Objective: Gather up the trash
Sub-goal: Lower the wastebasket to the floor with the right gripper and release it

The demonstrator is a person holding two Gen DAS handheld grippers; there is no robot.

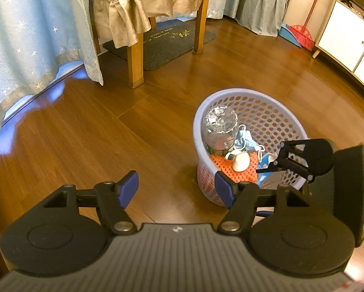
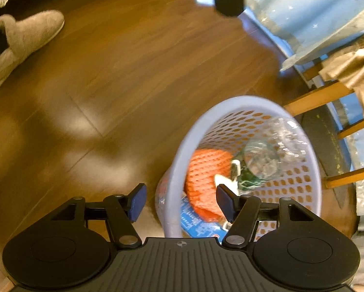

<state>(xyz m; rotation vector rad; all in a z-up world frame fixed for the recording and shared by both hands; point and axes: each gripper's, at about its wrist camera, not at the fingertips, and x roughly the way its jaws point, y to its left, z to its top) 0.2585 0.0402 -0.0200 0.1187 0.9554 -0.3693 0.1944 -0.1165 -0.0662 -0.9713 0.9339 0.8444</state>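
A lilac perforated waste basket stands on the wooden floor, right of centre in the left wrist view. Inside lie a crushed clear plastic bottle, a blue face mask, orange foam netting, a white lump and a blue printed packet. My left gripper hovers open and empty just left of the basket. The right gripper's body hangs over the basket's right rim. In the right wrist view my right gripper is open and empty above the basket, with the netting and bottle below.
A wooden chair with a beige skirted cover stands behind on a dark mat. Blue starred curtains hang at the left. A white cabinet and a red broom with dustpan are at the far right. A beige slipper is on the floor.
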